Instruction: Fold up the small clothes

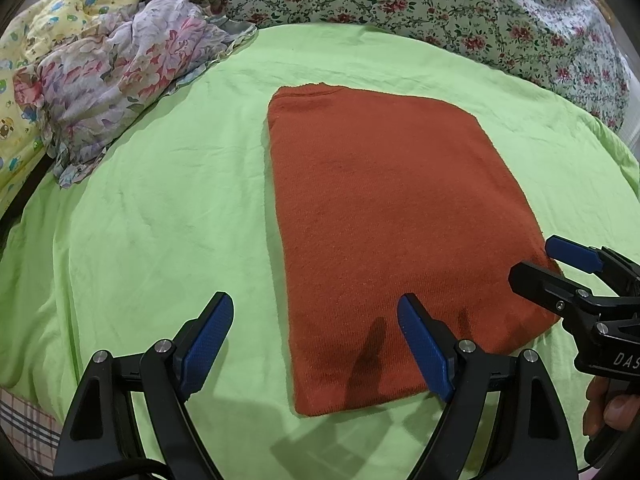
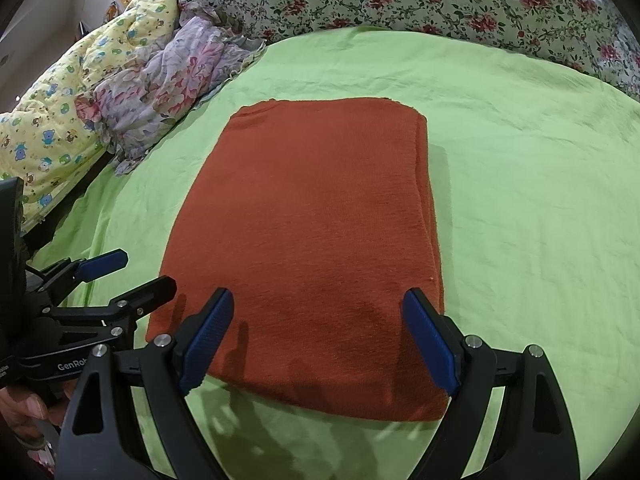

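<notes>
Both hand-held grippers, left hand-held gripper (image 1: 316, 344) and right hand-held gripper (image 2: 320, 340), hover released above a folded rust-orange garment (image 2: 304, 248) lying on a green bedsheet (image 2: 520, 200).

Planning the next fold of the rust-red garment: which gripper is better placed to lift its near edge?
Right. The right gripper straddles the rust-red garment at its near edge; the left gripper straddles only the near-left corner.

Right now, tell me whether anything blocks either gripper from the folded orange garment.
Nothing visible does. The orange garment lies bare on the green sheet; left gripper and right gripper hang open above its near edge.
</notes>
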A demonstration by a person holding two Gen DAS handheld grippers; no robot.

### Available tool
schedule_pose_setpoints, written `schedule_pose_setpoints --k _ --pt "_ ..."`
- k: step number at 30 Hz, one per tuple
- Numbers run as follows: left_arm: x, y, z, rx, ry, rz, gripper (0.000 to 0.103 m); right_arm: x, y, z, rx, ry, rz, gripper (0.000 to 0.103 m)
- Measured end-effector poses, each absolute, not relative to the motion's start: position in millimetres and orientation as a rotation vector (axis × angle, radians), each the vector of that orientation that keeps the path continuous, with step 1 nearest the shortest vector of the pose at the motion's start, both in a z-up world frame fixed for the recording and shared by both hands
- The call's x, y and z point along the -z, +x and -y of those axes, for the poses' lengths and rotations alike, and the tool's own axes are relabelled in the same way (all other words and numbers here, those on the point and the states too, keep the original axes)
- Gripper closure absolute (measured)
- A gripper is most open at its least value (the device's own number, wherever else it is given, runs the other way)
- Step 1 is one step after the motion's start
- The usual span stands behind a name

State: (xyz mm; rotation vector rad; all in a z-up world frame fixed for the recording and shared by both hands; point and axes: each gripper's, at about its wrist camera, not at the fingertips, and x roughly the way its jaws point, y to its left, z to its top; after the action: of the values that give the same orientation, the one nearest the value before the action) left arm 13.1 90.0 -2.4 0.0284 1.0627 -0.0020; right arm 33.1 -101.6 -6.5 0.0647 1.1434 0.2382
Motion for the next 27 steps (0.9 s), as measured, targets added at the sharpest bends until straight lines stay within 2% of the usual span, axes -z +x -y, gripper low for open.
schedule_pose_setpoints --k 27 --pt "1.4 9.2 -89.9 -0.001 0.024 -1.056 0.018 4.0 31.8 98.1 -0.24 0.062 -1.13 0.016"
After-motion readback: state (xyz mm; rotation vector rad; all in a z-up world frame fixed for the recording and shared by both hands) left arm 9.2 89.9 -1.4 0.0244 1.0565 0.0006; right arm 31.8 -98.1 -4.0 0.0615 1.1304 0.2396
